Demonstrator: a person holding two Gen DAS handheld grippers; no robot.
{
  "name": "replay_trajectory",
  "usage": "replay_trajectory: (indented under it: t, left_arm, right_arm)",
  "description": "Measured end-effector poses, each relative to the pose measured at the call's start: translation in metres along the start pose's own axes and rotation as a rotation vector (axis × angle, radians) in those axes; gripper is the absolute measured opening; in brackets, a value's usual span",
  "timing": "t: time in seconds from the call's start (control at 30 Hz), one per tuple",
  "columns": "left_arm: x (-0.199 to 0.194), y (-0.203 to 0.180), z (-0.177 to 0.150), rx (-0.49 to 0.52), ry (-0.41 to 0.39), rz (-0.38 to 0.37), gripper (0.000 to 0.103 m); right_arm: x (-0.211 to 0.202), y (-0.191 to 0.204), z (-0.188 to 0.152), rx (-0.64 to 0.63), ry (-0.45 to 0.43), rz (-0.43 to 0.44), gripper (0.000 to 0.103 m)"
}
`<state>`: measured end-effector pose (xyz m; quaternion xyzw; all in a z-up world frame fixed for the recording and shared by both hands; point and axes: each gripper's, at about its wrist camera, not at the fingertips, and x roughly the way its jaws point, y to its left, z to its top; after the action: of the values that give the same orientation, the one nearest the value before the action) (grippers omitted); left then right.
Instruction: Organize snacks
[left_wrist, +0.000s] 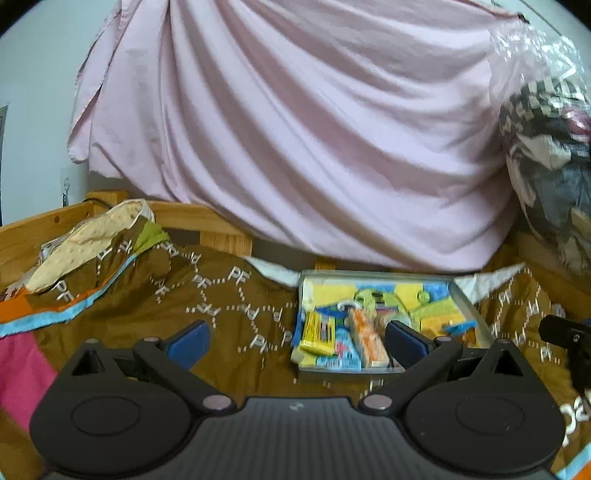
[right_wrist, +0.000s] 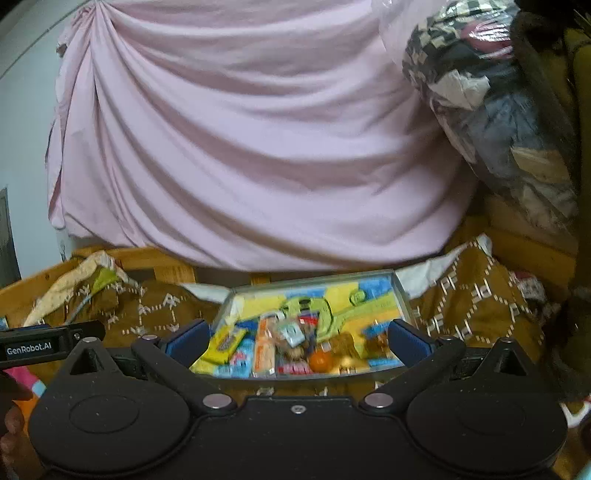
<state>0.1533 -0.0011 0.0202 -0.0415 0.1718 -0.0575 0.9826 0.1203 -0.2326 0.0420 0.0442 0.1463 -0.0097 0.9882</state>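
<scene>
Both grippers hang low over a brown patterned blanket (left_wrist: 229, 306), and each has its jaws spread wide with nothing between them. The left gripper (left_wrist: 295, 338) sits to the left of a shallow clear tray (left_wrist: 469, 302); only its right fingertip overlaps the tray's near corner in the view, though whether it touches cannot be told. The right gripper (right_wrist: 297, 338) faces the tray (right_wrist: 400, 291) squarely, with the tray's front edge lying between its blue fingertips (right_wrist: 188, 338). The snacks (right_wrist: 273, 347) are piled in the near half of the tray: a yellow packet (right_wrist: 225, 343) at the left, an orange wrapper (right_wrist: 265, 350) beside it, light blue packets under them, a small round orange piece (right_wrist: 319, 361) near the front wall, and more blurred wrappers around these. The far half of the tray shows a bright yellow, blue and green printed bottom. In the left view the same yellow packet (left_wrist: 319, 332) and orange wrapper (left_wrist: 367, 341) lie side by side at the tray's front. Behind the tray hangs a large draped pink sheet (right_wrist: 258, 147), and a wooden frame (left_wrist: 33, 232) runs along the back. A clear plastic bag stuffed with clothes (right_wrist: 491, 96) leans at the right. A rumpled cream and green cloth (left_wrist: 92, 236) lies at the back left.
</scene>
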Motion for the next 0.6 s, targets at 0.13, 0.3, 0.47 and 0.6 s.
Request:
replay_trajectory:
  t: [0.13, 0.3, 0.47, 0.6]
  left_arm:
    - [-0.009, -0.004, -0.014, 0.032, -0.001, 0.008, 0.103]
    - [-0.013, -0.005, -0.032, 0.039, 0.037, 0.022, 0.103]
    - [-0.014, 0.001, -0.052, -0.001, 0.091, 0.047, 0.103]
    - [-0.017, 0.005, -0.065, -0.016, 0.109, 0.056, 0.103]
  right_arm:
    - [-0.005, -0.002, -0.014, 0.011, 0.035, -0.024, 0.102]
    - [-0.007, -0.004, -0.031, 0.027, 0.074, -0.056, 0.102]
    - [-0.012, 0.002, -0.046, 0.008, 0.082, -0.052, 0.102]
    - [-0.015, 0.008, -0.059, -0.02, 0.093, -0.041, 0.102]
